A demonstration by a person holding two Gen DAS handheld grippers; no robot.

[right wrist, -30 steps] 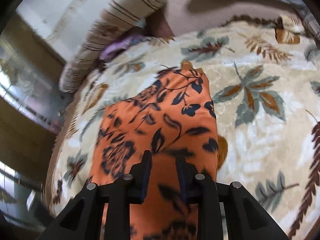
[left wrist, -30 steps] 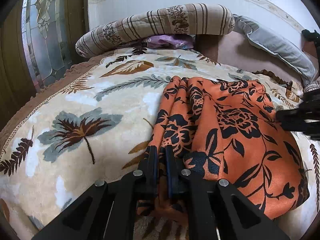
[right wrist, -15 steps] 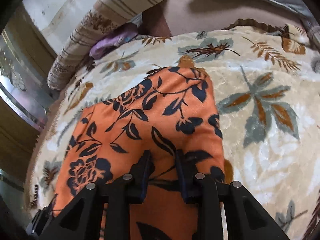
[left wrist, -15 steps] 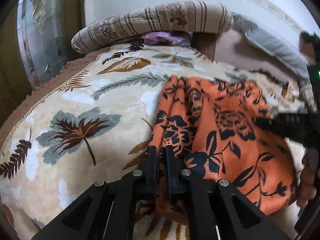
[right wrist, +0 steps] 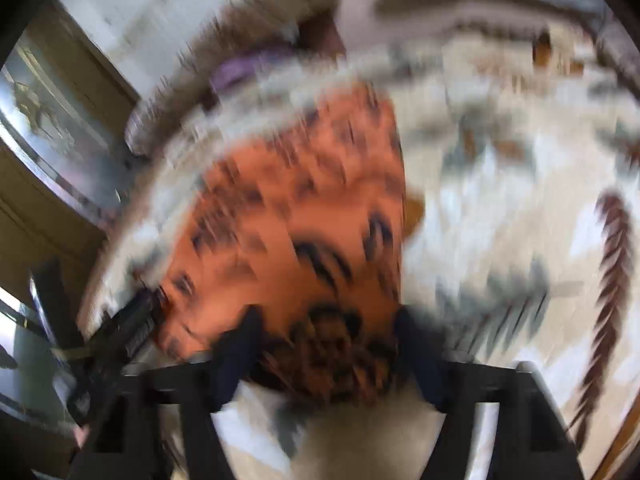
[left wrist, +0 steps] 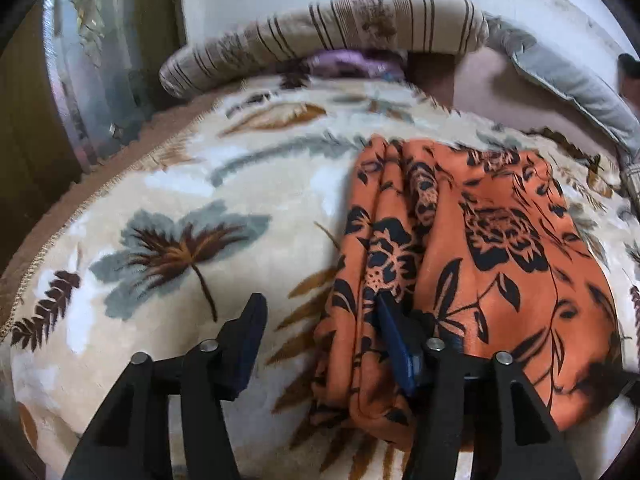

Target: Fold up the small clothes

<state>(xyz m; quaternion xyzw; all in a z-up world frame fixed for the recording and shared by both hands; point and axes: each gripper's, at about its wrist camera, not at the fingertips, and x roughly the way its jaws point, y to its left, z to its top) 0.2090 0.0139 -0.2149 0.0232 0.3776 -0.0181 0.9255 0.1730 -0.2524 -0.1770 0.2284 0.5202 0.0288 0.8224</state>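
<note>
While both sets of jaws are opening, an orange garment (left wrist: 460, 248) printed with black flowers lies folded on the bed's leaf-patterned blanket (left wrist: 168, 216), well short of the striped bolster pillow (left wrist: 328, 36) at the head. The left hand-held gripper (left wrist: 320, 332) stands apart over the garment's bunched near edge, one finger on the cloth, the other over bare blanket, gripping nothing. The right hand-held gripper (right wrist: 326, 344) is also apart, astride the garment's near end without pinching it. The fabric looks thin, light and limp, likely slippery; a corner or the doubled folded edge seems the best hold. The right wrist view is badly blurred. The garment's near hem hides behind the fingers, and what kind of clothing it is cannot be told.
</note>
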